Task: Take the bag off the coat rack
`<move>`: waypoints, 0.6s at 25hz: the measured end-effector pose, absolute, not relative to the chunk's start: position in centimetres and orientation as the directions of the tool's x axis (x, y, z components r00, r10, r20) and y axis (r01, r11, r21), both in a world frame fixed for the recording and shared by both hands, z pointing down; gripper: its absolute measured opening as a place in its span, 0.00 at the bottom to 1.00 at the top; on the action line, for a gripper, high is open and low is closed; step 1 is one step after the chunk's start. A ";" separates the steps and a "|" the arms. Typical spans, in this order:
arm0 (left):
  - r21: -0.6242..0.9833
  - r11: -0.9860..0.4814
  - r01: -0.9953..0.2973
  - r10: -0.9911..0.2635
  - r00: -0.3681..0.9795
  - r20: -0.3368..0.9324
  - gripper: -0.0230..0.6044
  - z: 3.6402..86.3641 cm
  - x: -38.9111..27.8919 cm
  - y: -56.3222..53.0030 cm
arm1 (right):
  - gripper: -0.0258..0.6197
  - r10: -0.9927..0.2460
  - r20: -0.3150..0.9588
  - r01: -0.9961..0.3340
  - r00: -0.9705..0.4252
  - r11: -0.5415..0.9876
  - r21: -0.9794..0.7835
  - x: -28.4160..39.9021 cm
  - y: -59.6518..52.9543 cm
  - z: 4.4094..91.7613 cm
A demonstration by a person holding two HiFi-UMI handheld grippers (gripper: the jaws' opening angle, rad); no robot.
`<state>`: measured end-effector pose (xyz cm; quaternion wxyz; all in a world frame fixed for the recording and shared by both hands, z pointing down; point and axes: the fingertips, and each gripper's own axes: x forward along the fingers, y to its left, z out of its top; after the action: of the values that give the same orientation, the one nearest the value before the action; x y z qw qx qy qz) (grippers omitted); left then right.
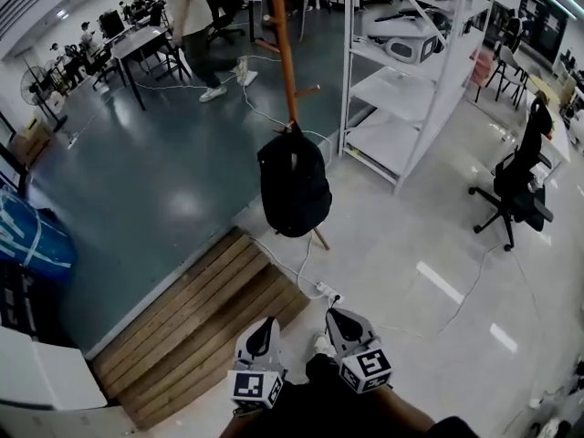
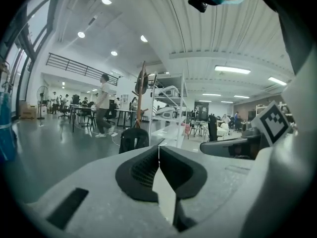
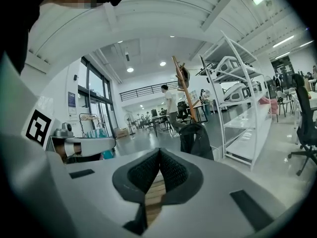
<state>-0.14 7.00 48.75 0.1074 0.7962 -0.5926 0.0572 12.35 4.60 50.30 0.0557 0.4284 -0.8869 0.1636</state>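
The black bag (image 1: 294, 190) looks like soft, matt cloth. The tall brown coat rack (image 1: 285, 44) is smooth wood. The dark grey-green floor (image 1: 137, 181) is glossy and mirrors the lamps, and the pale floor (image 1: 438, 245) has a duller sheen. The low brown plank platform (image 1: 196, 322) is bare slatted wood. The white shelving unit (image 1: 401, 89) looks like painted metal. The left tongs (image 2: 159, 152) and right tongs (image 3: 159, 155) have matt pale grey plastic shells and black ribbed pads (image 3: 143, 172).

- Left gripper (image 1: 261, 346): jaws closed together, nothing between them, held low in front of the person.
- Right gripper (image 1: 348, 330): jaws closed, empty, just beside the left.
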 end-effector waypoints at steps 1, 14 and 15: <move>0.098 -0.268 -0.958 -0.934 0.283 0.218 0.07 48.7 0.2 6.3 | 0.06 -0.738 0.237 -0.774 -0.632 0.586 -0.241 12.8 3.8 50.2; 0.078 -0.197 -0.977 -0.947 0.211 0.243 0.07 48.4 1.1 1.7 | 0.06 -0.700 0.222 -0.733 -0.678 0.623 -0.273 14.0 -1.8 50.0; 0.078 -0.198 -0.977 -0.946 0.212 0.245 0.07 48.5 1.1 1.3 | 0.06 -0.701 0.221 -0.733 -0.678 0.622 -0.276 13.9 -2.2 50.1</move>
<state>1.10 1.31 48.48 0.1084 0.7708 -0.6237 0.0713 13.92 -2.20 50.13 0.0460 0.3986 -0.8993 0.1739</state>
